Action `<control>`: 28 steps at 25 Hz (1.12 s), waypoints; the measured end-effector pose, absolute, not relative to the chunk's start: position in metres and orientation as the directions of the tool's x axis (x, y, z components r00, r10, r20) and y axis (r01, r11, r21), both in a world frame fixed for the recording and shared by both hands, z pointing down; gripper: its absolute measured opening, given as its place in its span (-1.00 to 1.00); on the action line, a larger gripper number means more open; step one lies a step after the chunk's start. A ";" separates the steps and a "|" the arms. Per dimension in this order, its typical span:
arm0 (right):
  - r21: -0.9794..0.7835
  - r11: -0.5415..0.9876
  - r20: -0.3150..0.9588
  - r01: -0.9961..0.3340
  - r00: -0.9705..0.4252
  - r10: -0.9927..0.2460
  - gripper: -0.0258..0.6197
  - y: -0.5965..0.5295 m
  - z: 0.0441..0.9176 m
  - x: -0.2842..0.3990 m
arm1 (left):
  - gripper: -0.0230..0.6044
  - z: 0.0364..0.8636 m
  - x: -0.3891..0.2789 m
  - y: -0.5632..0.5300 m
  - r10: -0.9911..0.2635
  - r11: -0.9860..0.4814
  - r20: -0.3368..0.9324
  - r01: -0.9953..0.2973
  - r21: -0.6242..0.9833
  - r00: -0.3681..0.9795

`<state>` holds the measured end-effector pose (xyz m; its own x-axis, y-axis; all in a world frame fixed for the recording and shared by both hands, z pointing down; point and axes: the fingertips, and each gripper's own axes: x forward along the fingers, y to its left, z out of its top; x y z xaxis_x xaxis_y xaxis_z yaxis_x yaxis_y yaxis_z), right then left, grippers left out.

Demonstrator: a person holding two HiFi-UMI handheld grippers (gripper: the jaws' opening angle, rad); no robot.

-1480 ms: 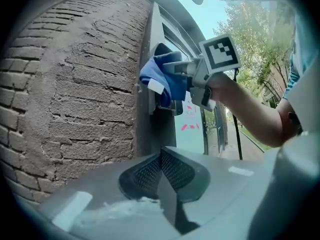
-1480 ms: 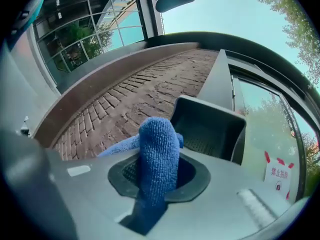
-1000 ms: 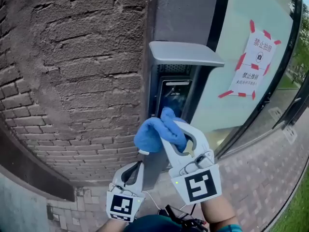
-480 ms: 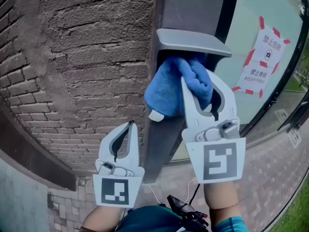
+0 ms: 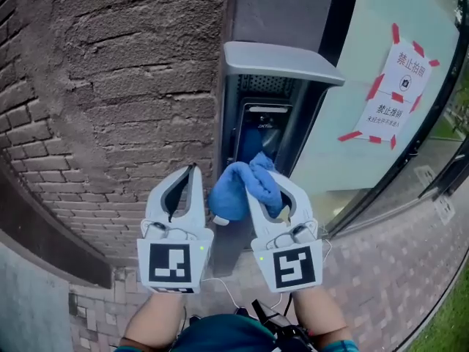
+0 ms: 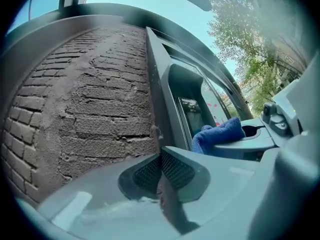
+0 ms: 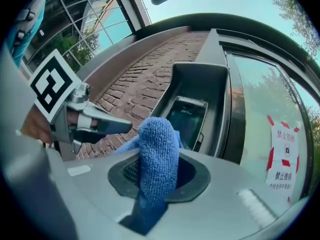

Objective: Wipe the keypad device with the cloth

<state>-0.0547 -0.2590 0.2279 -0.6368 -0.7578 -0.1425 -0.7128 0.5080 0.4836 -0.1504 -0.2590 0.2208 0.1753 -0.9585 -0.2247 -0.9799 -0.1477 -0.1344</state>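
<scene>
Left gripper clenched on nothing, jaws pressed flat together, parked low before the brick wall and just beside its partner; idle, no part in the wiping. Next to the right, cloth, blue and bunched, pinched in the right gripper, with a thick fold standing up between the jaws and a looser wad spilling leftward. Half a second back, held high and tucked under the hood, hiding the screen; now dropped to the lower edge of the keypad, with the dark screen bare again above it. Looks like the downward half of an up-and-down stroke, so wiping probably well under way rather than just begun. Hard to tell whether cloth and keypad face touch right now or sit slightly apart; seen from the head, top of the cloth only overlapping the bottom of the recess. Likely to follow: another pass upward, or a shift sideways to catch the frame and the underside of the hood. Worth watching: loose wad snagging on the hood lip, or the fold working out of the grip under pressure. Further right, glass with a taped paper notice, well clear of the work.
</scene>
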 end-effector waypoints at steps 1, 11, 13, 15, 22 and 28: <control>0.465 0.524 -0.140 -0.714 -0.644 -0.752 -0.71 -0.257 0.229 -0.053 | -0.96 0.223 -0.149 -0.261 -0.958 -0.152 -0.222 -0.979 -0.135 0.180; 0.482 0.369 -0.403 -0.795 -0.575 -0.713 -0.71 -0.238 0.096 -0.024 | -0.96 0.189 -0.133 -0.248 -0.927 -0.166 -0.314 -0.976 -0.144 0.204; 0.478 0.351 -0.410 -0.805 -0.558 -0.722 -0.71 -0.250 0.089 -0.024 | -0.96 0.179 -0.126 -0.245 -0.918 -0.172 -0.331 -0.970 -0.170 0.220; 0.458 0.363 -0.403 -0.812 -0.553 -0.729 -0.71 -0.259 0.097 -0.026 | -0.96 0.177 -0.120 -0.243 -0.914 -0.177 -0.332 -0.965 -0.192 0.234; 0.437 0.435 -0.269 -0.787 -0.576 -0.772 -0.71 -0.267 0.179 -0.033 | -0.96 0.209 -0.118 -0.250 -0.931 -0.204 -0.267 -0.963 -0.177 0.247; 0.381 0.502 -0.148 -0.777 -0.587 -0.796 -0.70 -0.272 0.232 -0.029 | -0.96 0.238 -0.111 -0.254 -0.941 -0.228 -0.217 -0.959 -0.166 0.261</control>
